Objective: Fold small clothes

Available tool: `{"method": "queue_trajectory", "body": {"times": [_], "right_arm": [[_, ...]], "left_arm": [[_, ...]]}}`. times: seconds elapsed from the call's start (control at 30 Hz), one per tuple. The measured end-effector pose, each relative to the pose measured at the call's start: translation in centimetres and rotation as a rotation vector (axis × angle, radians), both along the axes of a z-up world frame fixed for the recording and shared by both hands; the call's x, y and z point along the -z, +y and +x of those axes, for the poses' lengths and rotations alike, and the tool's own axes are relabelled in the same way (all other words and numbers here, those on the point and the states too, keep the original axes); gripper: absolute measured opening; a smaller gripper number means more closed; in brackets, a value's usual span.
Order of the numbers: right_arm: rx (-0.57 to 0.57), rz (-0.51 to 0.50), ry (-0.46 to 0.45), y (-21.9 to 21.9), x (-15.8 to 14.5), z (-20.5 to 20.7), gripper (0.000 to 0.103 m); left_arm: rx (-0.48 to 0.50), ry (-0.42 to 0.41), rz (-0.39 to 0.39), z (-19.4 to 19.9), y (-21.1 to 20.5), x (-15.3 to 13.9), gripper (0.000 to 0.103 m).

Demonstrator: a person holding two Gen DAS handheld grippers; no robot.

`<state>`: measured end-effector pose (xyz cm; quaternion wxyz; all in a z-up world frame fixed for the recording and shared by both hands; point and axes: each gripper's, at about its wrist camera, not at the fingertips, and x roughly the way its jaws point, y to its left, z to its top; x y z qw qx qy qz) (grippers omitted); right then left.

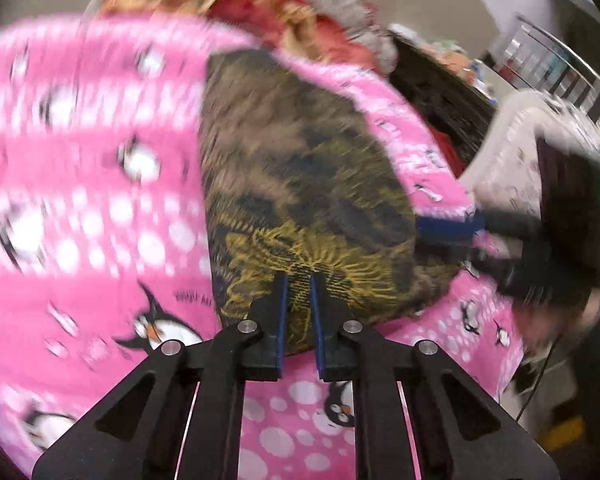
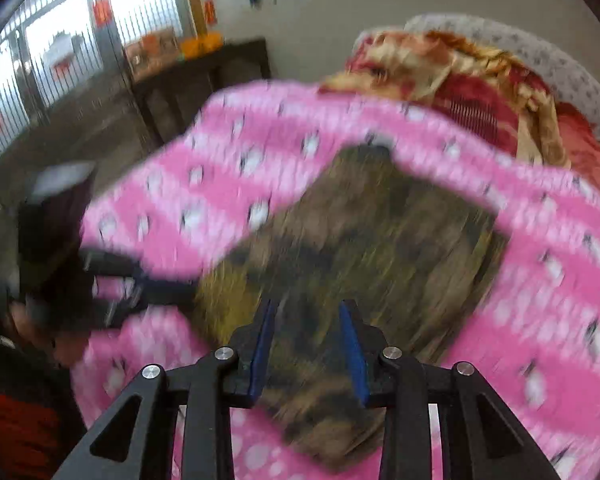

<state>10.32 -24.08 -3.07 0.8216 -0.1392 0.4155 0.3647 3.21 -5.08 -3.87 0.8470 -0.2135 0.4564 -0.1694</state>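
A brown, black and yellow patterned garment [image 1: 300,184] lies on a pink penguin blanket [image 1: 80,160]. My left gripper [image 1: 299,280] has its jaws nearly closed, pinching the garment's near edge. In the left wrist view my right gripper [image 1: 450,230] shows at the garment's right edge, blurred. In the right wrist view the garment [image 2: 360,248] lies ahead, blurred, and my right gripper [image 2: 309,308] has its jaws apart with the cloth between them. The left gripper [image 2: 156,292] shows there at the garment's left edge.
A red and gold blanket [image 2: 460,80] and a grey pillow [image 2: 540,56] lie behind the pink blanket [image 2: 260,152]. A dark table [image 2: 204,80] and barred windows [image 2: 60,60] are at the far left. A white bin [image 1: 520,152] stands at the right.
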Motion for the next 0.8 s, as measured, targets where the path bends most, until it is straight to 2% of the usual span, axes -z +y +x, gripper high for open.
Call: {"method": "queue_trajectory", "body": {"times": [0.07, 0.1, 0.13, 0.2, 0.27, 0.33, 0.37, 0.43, 0.5, 0.53, 0.63, 0.7, 0.77, 0.8], "right_arm": [[0.089, -0.111, 0.010, -0.7, 3.8, -0.4, 0.028], [0.119, -0.118, 0.016, -1.3, 5.1, -0.8, 0.027], [0.148, -0.029, -0.015, -2.6, 5.3, -1.4, 0.027], [0.184, 0.030, 0.004, -3.5, 5.5, -1.7, 0.027], [0.179, 0.006, 0.027, -3.0, 4.9, -1.6, 0.027], [0.175, -0.020, 0.036, -2.3, 3.2, -1.0, 0.027], [0.178, -0.010, 0.006, -2.4, 1.7, -0.9, 0.027], [0.208, 0.025, -0.058, -1.8, -0.7, 0.5, 0.027], [0.291, 0.022, -0.095, -0.9, -1.8, 2.8, 0.028], [0.352, 0.010, -0.101, 0.0, -1.7, 4.7, 0.028], [0.459, 0.011, -0.062, 0.8, -0.4, 7.7, 0.028], [0.485, 0.011, -0.054, 0.8, 1.2, 9.1, 0.028], [0.511, 0.001, -0.049, 0.2, 4.0, 9.6, 0.028], [0.497, 0.029, -0.081, -0.4, 4.8, 9.1, 0.028]], "left_arm": [[0.040, 0.019, 0.008, -0.1, -1.0, 1.1, 0.009], [0.056, 0.021, 0.014, -0.4, -1.4, 1.4, 0.008], [0.063, 0.022, 0.013, -0.6, -1.5, 1.4, 0.008], [0.078, 0.040, 0.007, -0.3, -1.1, 0.9, 0.008], [0.077, 0.039, 0.005, 0.5, -0.4, -0.7, 0.008], [0.052, -0.019, 0.020, 1.3, 0.3, -2.3, 0.009], [0.023, -0.065, 0.032, 2.7, 0.9, -3.7, 0.009], [-0.031, -0.091, 0.045, 6.4, 1.6, -4.9, 0.009], [-0.057, -0.094, 0.040, 10.4, 1.7, -5.0, 0.009], [-0.063, -0.096, 0.074, 13.1, 1.3, -4.9, 0.009], [-0.045, -0.051, 0.111, 18.2, -0.1, -3.6, 0.009], [-0.021, -0.019, 0.177, 21.1, -1.7, -2.2, 0.009], [-0.016, -0.013, 0.208, 22.6, -2.6, -1.3, 0.008], [-0.012, -0.005, 0.209, 23.3, -2.9, -1.0, 0.008]]}}
